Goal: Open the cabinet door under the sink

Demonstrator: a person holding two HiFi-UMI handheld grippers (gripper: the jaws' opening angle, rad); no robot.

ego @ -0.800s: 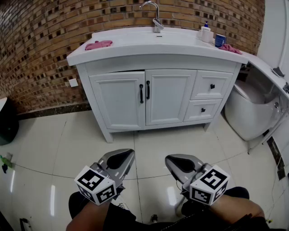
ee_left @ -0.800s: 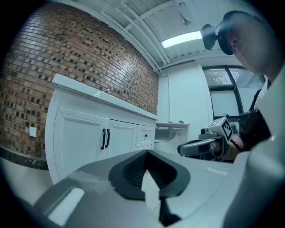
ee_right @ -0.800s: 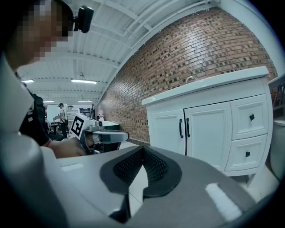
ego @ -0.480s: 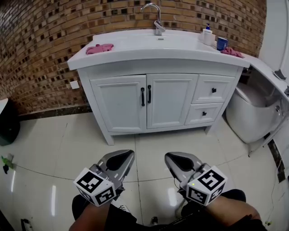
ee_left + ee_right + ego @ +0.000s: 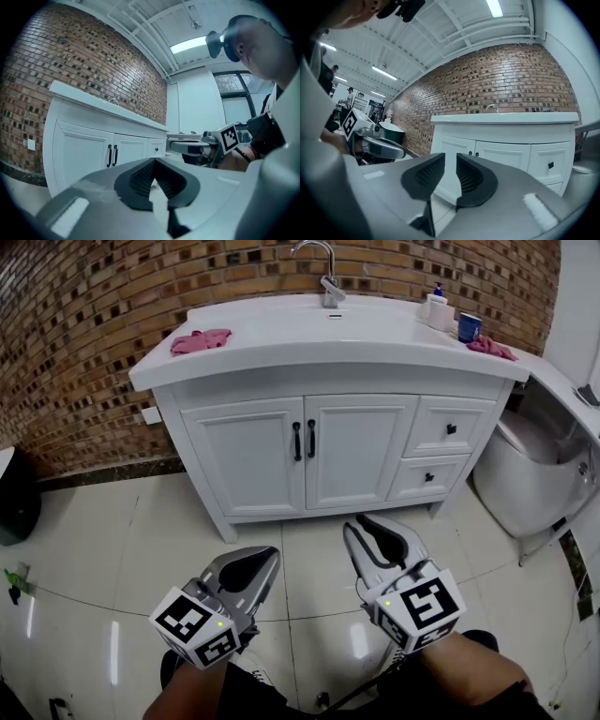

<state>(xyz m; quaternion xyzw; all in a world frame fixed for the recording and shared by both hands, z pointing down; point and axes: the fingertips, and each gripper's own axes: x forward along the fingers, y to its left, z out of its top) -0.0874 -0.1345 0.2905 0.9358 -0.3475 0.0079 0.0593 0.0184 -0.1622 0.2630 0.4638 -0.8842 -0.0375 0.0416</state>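
— Tiled floor underneath; how do the tongs stand?
— Left tongs pressed together, empty. Right tongs narrowly parted, empty. Cabinet doors at twelve o'clock, both closed, well apart from either.

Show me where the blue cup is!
In the head view, the blue cup stands at the right end of the white vanity top, between the soap bottle and a pink cloth.

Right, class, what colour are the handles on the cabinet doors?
The door handles are black, clearest in the head view.
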